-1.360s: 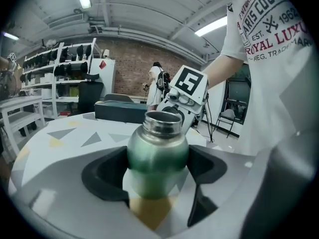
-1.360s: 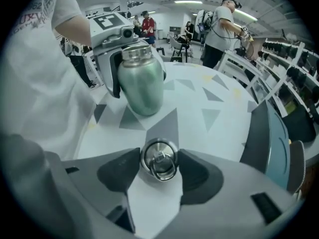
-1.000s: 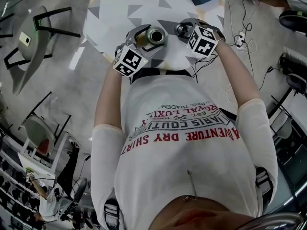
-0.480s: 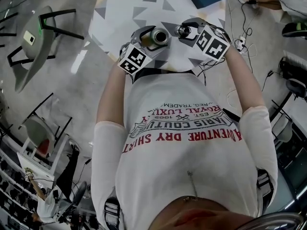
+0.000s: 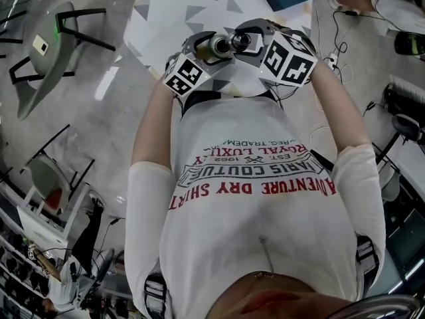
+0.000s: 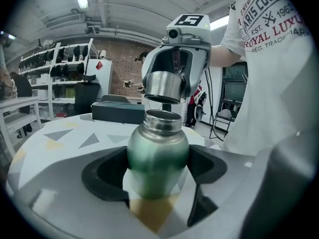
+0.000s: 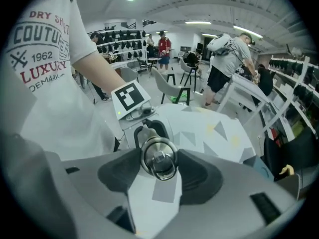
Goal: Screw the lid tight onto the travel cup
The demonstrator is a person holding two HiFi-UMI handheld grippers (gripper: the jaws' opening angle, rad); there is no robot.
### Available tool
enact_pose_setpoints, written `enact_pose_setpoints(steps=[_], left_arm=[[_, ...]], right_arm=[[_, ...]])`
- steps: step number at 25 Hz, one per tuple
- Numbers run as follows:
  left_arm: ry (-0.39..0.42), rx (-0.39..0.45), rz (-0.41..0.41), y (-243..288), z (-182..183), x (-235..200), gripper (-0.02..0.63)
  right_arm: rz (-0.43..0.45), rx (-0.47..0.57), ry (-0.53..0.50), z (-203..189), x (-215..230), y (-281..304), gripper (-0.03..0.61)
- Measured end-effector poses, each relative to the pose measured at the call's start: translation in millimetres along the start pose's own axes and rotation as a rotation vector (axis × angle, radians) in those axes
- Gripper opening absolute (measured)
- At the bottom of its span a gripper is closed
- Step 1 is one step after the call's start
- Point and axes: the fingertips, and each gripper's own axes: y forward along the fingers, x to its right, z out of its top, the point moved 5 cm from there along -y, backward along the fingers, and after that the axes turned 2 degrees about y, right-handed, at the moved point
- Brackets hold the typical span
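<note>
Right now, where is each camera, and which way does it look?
Head view: on the person's head, facing steeply down at the table; shirt and both arms show.
Left gripper view: on the left tongs, facing along them at the green cup they grip; shirt shows.
Right gripper view: on the right tongs, facing down at the lid they hold; shirt, arm show.
Shared: head and left gripper views both show cup and lid.
</note>
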Motion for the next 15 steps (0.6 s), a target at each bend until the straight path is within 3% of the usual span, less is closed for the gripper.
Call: enact_pose_setpoints(steps=[7,15], left_arm=[[-0.03,0.002,-0.008,1,-2,0,0.377],[-0.048,0.018,-0.019,0,3,-1,0.382]], right_arm=[[0.066,-0.03,-0.136,16,-5,17,0.245],[0.118,-0.058,-0.178,16,-8,31,0.245]])
